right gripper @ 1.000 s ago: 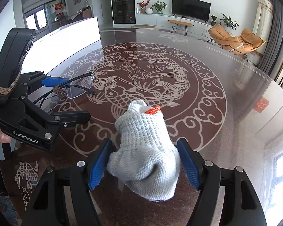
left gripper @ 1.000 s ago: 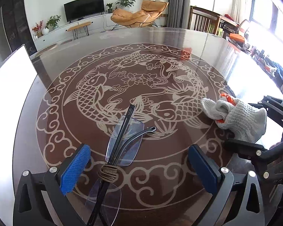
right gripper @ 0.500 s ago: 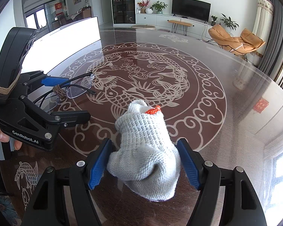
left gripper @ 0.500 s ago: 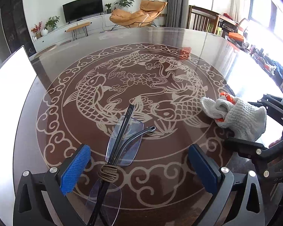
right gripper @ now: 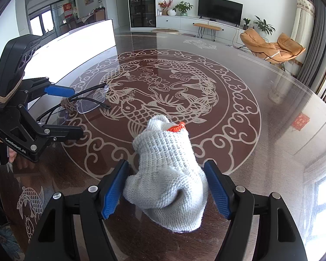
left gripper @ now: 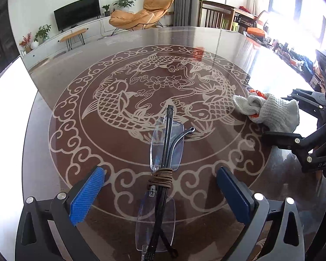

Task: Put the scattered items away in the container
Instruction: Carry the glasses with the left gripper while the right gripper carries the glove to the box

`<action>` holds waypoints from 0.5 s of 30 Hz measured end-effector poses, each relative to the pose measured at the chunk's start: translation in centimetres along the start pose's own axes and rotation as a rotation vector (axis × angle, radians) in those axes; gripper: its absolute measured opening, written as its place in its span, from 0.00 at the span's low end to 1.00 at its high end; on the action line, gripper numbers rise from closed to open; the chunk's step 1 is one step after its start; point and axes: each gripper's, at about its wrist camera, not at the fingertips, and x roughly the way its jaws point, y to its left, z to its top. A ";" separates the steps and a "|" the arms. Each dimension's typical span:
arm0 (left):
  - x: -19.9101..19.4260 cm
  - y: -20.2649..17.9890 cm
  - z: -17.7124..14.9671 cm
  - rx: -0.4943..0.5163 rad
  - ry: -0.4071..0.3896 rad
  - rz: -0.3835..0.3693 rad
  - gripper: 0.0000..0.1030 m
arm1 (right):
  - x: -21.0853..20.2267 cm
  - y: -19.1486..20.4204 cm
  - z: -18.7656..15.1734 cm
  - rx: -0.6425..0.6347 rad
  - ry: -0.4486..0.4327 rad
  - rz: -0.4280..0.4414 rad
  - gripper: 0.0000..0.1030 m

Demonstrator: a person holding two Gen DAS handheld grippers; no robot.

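Glass-topped and dark, the round table (left gripper: 123,50) carries a pale koi medallion (left gripper: 158,100), and everything you are working with sits on the near rim of that medallion. Your left gripper (left gripper: 160,193) stands with its blue pads wide apart, straddling the folded rimless glasses (left gripper: 163,152), which lie flat on the medallion's scroll border; neither pad touches them. A brown cord (left gripper: 160,177) is wound around the folded temples. Your right gripper (right gripper: 166,191) is also spread, with the grey knitted glove (right gripper: 169,171) lying between its pads. The left pad sits just beside or against the knit, I cannot tell which; the right pad shows a slim gap. The glove's orange-trimmed cuff (right gripper: 177,127) points toward the medallion's centre. Beyond the medallion the glass runs bare to the far edge. A white panel (right gripper: 76,43) borders the table on the medallion's left side, close behind your left gripper.
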 end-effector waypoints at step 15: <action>-1.3 1.3 0.5 -0.060 -0.041 -0.040 0.26 | 0.1 0.0 0.0 0.002 0.000 0.008 0.72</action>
